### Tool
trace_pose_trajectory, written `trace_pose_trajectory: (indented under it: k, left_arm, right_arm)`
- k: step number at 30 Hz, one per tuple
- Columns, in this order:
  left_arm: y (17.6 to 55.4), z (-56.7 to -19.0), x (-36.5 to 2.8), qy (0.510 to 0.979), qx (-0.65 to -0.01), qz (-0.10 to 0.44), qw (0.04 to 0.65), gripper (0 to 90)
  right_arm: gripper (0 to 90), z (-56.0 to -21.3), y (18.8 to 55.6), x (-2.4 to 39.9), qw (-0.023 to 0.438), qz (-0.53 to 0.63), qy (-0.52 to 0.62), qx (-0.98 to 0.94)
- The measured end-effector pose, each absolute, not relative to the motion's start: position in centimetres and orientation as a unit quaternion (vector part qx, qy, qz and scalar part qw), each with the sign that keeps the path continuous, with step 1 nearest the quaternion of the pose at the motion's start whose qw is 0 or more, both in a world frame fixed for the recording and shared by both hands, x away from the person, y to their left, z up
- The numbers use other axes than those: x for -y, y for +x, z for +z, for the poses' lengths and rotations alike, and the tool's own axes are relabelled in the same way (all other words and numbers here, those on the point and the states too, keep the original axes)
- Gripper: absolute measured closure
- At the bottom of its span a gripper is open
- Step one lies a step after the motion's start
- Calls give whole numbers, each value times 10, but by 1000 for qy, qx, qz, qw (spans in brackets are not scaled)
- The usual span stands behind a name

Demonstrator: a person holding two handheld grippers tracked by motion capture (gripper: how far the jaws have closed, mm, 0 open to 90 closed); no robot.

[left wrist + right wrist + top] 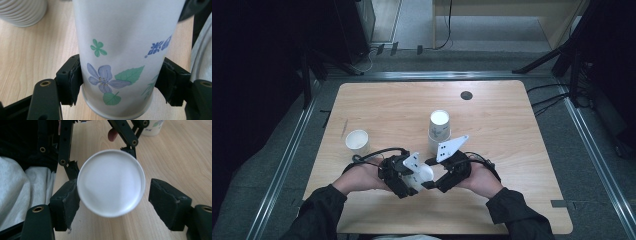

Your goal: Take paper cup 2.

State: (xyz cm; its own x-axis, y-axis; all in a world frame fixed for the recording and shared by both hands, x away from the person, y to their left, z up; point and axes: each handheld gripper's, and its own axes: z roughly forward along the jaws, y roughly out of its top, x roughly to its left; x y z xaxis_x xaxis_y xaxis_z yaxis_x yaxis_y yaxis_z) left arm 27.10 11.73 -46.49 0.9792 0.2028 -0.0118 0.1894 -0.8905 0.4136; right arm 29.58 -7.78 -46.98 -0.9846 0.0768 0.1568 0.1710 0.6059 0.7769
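Flowered paper cup [422,176] lies on its side between the left gripper [404,176] and right gripper [443,175], near the wooden table's [492,125] front edge; a stack of cups [438,130] stands at mid-table, a white cup [357,141] toward the left edge, grey floor beyond. Left gripper view: both pads pinch the cup's [120,55] wall. Right gripper view: jaws spread around the cup's base [111,182], left pad touching, right pad apart.
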Motion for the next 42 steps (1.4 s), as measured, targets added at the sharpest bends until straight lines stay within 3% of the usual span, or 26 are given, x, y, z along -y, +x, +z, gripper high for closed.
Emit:
trace_pose_trajectory:
  k: [8,15,18,24,42]
  left_arm:
    - [267,-468,-112,976,-86,13,201,286]
    - [267,-467,-113,973,-88,9,211,277]
    - [269,-464,-117,969,-91,7,230,258]
    - [269,-459,-124,961,-94,18,261,131]
    - [272,-442,-135,915,-119,20,384,144]
  right_arm:
    - [341,-472,292,73,66,-428,-43,900]
    - [353,-469,292,73,72,-429,-42,900]
    - [352,-465,293,76,72,-435,-45,896]
    - [351,-459,296,84,68,-455,-50,887]
    - [350,-439,300,105,78,-536,-70,838]
